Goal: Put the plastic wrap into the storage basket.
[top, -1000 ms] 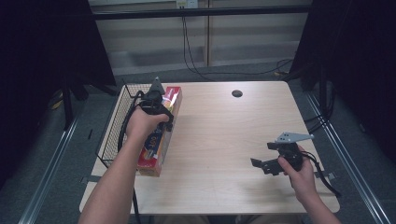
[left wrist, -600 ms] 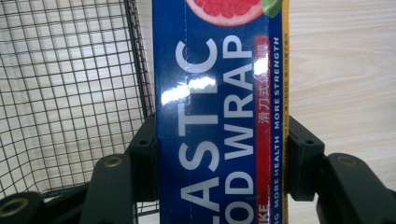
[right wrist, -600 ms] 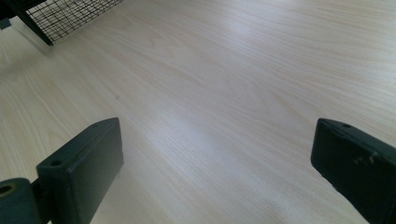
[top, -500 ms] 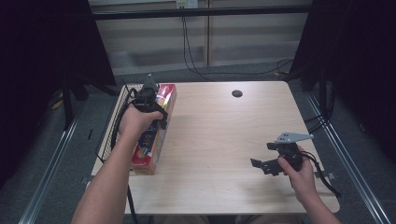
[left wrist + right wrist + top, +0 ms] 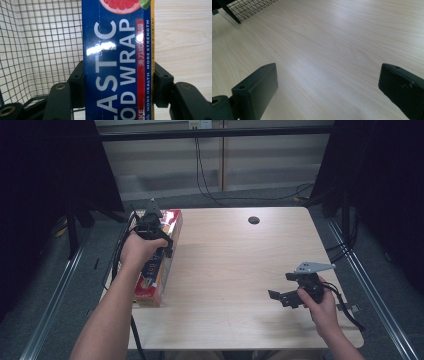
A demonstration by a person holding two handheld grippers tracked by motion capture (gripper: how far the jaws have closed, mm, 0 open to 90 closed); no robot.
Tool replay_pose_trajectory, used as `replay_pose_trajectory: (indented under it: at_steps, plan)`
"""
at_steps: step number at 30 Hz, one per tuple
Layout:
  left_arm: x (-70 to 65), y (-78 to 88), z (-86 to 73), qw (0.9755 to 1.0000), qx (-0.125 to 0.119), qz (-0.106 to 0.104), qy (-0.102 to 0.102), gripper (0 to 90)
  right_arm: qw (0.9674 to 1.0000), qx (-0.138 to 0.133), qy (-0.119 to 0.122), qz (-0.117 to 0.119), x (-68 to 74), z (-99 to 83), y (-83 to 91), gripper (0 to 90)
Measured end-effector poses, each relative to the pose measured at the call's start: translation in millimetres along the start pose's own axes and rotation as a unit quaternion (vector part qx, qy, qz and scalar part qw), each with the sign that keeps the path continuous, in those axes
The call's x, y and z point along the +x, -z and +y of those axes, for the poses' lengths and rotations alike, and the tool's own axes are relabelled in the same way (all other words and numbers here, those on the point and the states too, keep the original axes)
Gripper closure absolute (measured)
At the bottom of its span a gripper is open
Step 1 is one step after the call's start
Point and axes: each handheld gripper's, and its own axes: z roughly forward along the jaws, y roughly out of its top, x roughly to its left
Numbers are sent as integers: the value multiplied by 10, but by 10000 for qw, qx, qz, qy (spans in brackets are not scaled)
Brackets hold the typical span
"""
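- the light wooden desk point(image 5: 235, 270) has a small dark round hole point(image 5: 253, 220) near its far edge, right of centre.
- a long blue, red and yellow cardboard box of plastic food wrap point(image 5: 156, 260) lies lengthwise along the left edge of the desk, one end toward the far side and the other toward the near side.
- the left tool point(image 5: 150, 227), held in the person's left hand point(image 5: 140, 251), sits over the far half of the box, with the forearm coming in from the near left.
- in the left gripper view the two black jaws press against the long sides of the box point(image 5: 117, 62), pinching it across its width; white letters reading "wrap" and a grapefruit picture show on its blue face.
- a black wire mesh basket point(image 5: 37, 45) lies just beside the box on its left in that view, its grid filling the space next to the box; whether they touch cannot be told.
- the right tool point(image 5: 285, 297), held in the person's right hand point(image 5: 320, 307), is at the near right of the desk, well apart from the box, with a grey three-cornered plate on top.
- in the right gripper view its jaws are spread wide, with bare desk point(image 5: 332, 50) between them and a corner of the mesh basket point(image 5: 247, 7) at the far left.
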Motion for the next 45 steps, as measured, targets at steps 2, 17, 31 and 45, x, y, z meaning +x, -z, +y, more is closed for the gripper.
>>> replay_pose_trajectory:
  at_steps: [2,17,31,45]
  plan:
    - [9,1,-3,10000,-15,3,12,435,10000,1,2,2,0,0,0,22]
    - [139,7,-27,9999,5,80,133,435,10000,-8,-16,-18,-1,3,5,22]
    - [250,-17,-52,9996,23,105,257,435,10000,-15,-17,-12,-1,5,9,22]
    - [399,-102,-88,9992,42,137,363,435,10000,-9,-9,-17,3,4,6,22]
